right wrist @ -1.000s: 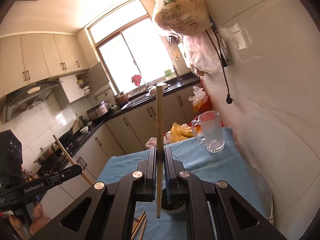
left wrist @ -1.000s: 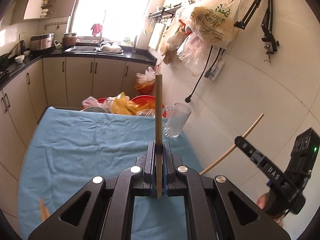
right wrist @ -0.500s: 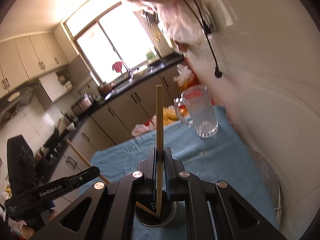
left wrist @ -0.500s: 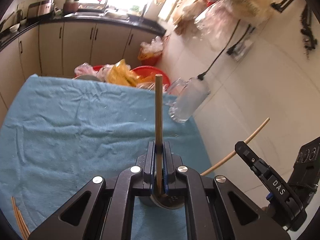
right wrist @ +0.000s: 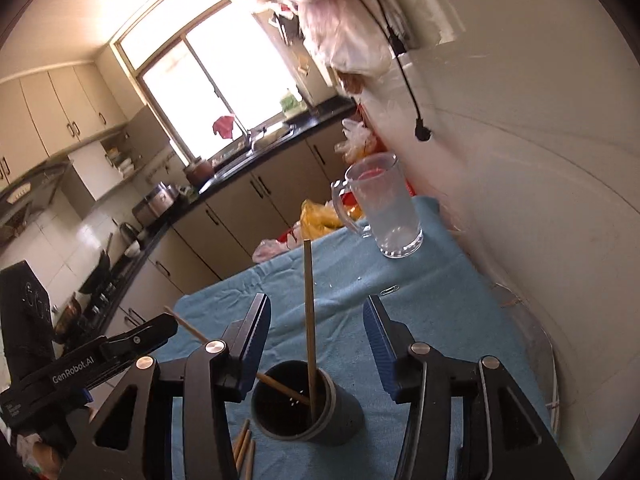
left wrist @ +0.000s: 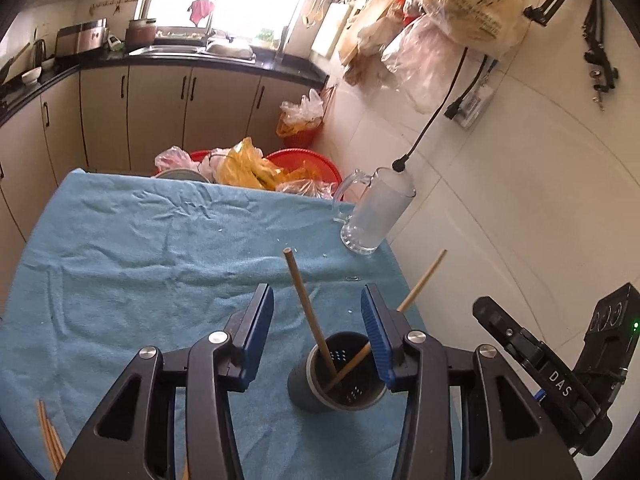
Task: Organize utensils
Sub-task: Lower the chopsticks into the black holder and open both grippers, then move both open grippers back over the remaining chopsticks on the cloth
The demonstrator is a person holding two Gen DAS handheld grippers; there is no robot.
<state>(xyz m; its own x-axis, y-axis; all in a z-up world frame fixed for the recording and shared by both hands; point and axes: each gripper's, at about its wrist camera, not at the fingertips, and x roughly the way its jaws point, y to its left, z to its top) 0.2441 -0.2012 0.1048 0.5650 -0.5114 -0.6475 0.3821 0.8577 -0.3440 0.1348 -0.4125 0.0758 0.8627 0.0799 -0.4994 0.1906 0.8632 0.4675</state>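
Wooden spare chopsticks (left wrist: pixel 48 438) lie at the left edge of the blue-clothed bench (left wrist: pixel 120 264). Beside them the left gripper (left wrist: pixel 318 330) gapes wide, holding nothing; two chopsticks (left wrist: pixel 308 314) lean inside the dark holder (left wrist: pixel 304 390). Farther right, the right gripper (right wrist: pixel 318 338) is likewise spread apart. A glass mug (left wrist: pixel 374 214) stands near the wall.

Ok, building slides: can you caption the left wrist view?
Open left claw above a dark holder with two chopsticks standing inside, on blue cloth.
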